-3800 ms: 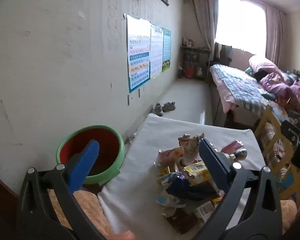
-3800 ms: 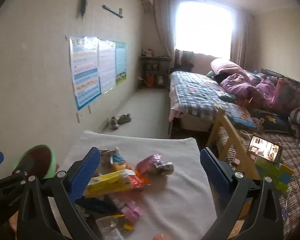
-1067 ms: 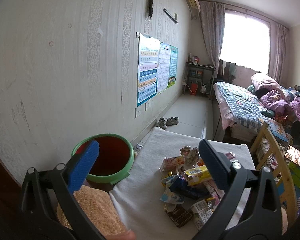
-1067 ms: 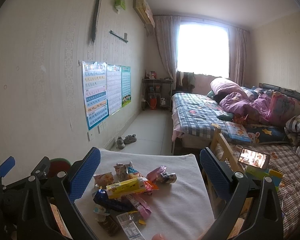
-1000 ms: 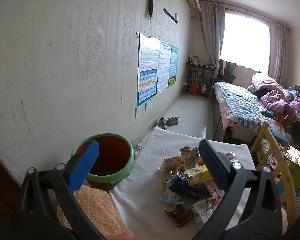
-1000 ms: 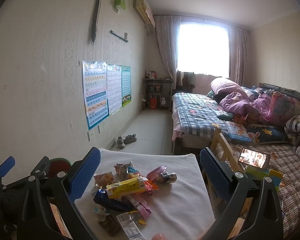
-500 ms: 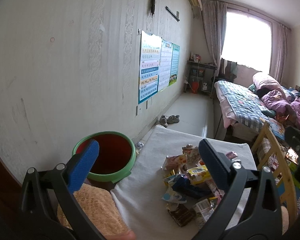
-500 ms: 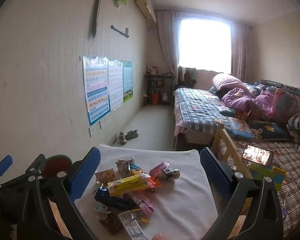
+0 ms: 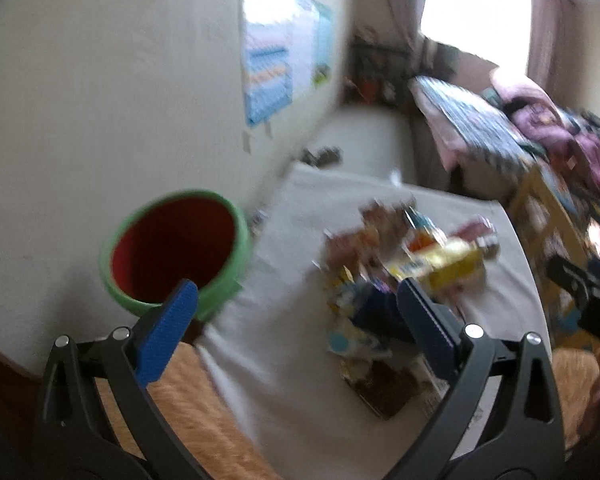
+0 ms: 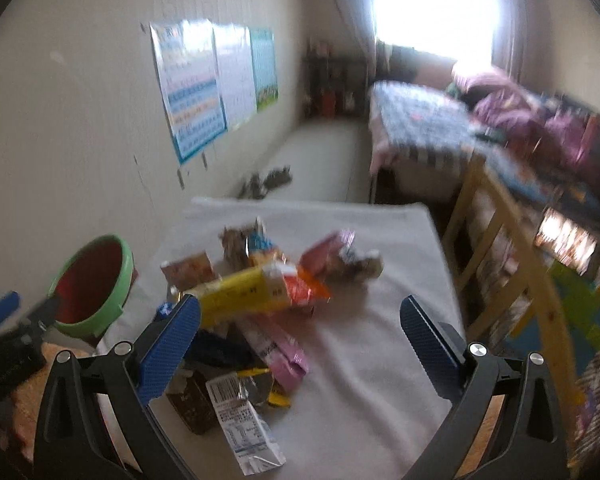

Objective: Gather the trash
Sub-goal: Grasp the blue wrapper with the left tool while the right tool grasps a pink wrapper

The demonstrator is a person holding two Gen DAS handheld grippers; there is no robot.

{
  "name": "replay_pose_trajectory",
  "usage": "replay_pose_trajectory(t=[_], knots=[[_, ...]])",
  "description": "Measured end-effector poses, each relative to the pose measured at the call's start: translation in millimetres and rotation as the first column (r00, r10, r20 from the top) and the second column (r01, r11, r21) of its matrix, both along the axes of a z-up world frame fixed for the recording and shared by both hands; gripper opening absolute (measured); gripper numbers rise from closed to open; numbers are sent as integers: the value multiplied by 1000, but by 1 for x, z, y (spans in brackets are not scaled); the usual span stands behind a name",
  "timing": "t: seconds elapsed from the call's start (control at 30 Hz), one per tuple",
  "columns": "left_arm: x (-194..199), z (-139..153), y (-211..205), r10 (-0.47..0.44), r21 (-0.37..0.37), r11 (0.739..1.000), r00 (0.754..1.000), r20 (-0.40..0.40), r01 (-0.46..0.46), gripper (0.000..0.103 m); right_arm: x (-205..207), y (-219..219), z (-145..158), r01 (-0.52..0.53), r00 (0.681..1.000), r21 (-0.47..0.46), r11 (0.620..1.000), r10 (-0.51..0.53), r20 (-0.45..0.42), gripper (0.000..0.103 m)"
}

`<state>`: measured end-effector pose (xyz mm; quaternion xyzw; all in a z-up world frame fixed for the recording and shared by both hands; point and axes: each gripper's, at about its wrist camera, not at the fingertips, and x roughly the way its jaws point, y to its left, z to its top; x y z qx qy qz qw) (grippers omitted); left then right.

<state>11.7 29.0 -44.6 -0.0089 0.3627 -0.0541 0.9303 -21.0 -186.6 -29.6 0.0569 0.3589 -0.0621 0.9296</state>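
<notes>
Approaching trash pile [image 10: 256, 304] beside green bin [image 10: 94, 284]; both hand-held grippers, left [image 9: 296, 328] and right [image 10: 300, 332], spread wide, empty. I'd take topmost yellow wrapper [image 10: 240, 294] first.

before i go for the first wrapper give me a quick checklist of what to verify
1. Left gripper open and holding nothing: ok.
2. Right gripper open and holding nothing: ok.
3. Trash pile lies on the white cloth, ahead of both grippers: ok.
4. Green-rimmed bin mouth unblocked, left of the cloth: ok.
5. Picture sharp enough to single out one wrapper: not ok, both views are motion-blurred.
6. Bin contents: cannot tell.
</notes>
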Motion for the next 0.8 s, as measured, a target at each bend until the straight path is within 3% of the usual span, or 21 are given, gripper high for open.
replay_pose_trajectory(t=[0.13,0.3,0.47,0.57,0.6,0.63,0.7,0.8], knots=[[18,-26,-11,-87,-19,996,992,-91,85,97,13,-14,-12,0,1000,47,999,1,-18,96],[41,-52,-24,-176,-94,982,967,-186,161,94,30,-29,-26,-9,998,95,995,14,-59,96],[64,-82,-38,-196,-200,970,931,-308,139,89,40,-41,-42,2,995,150,989,13,-97,96],[76,-98,-47,-191,-191,973,911,-366,128,65,43,-45,-47,2,994,190,982,19,-107,95],[78,-102,-48,-198,-209,970,903,-380,125,49,43,-46,-46,-1,994,194,981,21,-103,93],[80,-106,-47,-210,-244,963,893,-397,118,45,44,-46,-47,-3,995,194,981,22,-100,91],[76,-106,-43,-216,-288,952,897,-387,105,38,46,-47,-47,-6,995,206,979,26,-96,89],[72,-99,-38,-236,-304,945,899,-368,123,26,50,-46,-48,-13,993,256,966,42,-109,86]])
